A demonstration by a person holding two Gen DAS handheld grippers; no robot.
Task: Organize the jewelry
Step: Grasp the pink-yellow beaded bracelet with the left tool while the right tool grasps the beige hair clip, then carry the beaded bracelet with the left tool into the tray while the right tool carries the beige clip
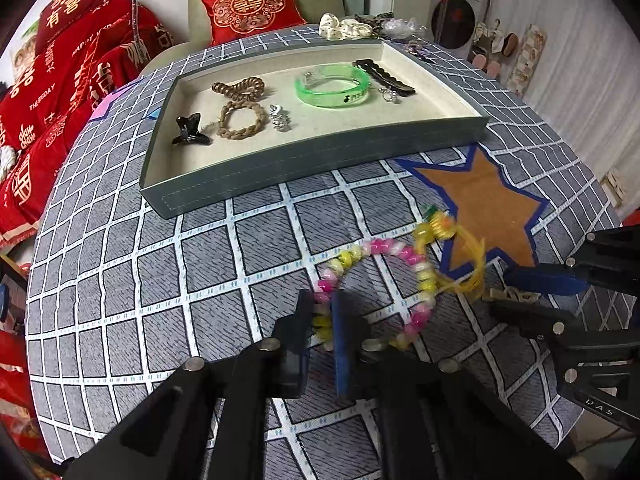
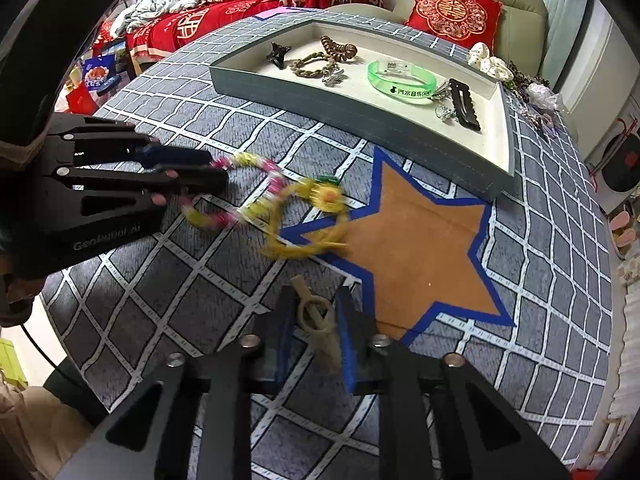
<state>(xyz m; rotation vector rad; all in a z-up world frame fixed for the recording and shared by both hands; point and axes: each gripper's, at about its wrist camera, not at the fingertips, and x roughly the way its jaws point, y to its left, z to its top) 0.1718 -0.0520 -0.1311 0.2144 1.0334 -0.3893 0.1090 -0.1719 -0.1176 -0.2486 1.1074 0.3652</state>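
L gripper has its fingers pinched on the pink/yellow bead bracelet, gripping the loop at its near-left side. The bracelet looks blurred; the rest of the loop reaches toward the star patch on the desk cloth. A yellow stringy tie w/ a flower charm hangs off the bracelet's far side, overlapping the star's blue edge.

R gripper has its fingers closed onto a beige hair clip w/ a ring-shaped part, which sits between the blue pads near the desk's front edge, just beside the star's near-left point. Can't tell if the clip is lifted off the cloth.

Grey tray w/ cream lining sits toward the desk's far edge, behind the star. In it: black claw clip, braided brown tie, brown spiral tie, small silver piece, green clear bangle, black scalloped clip. Beyond the tray, at the far edge, lie a white scrunchie & more loose bits, too small to tell. Red cushion on the sofa behind.
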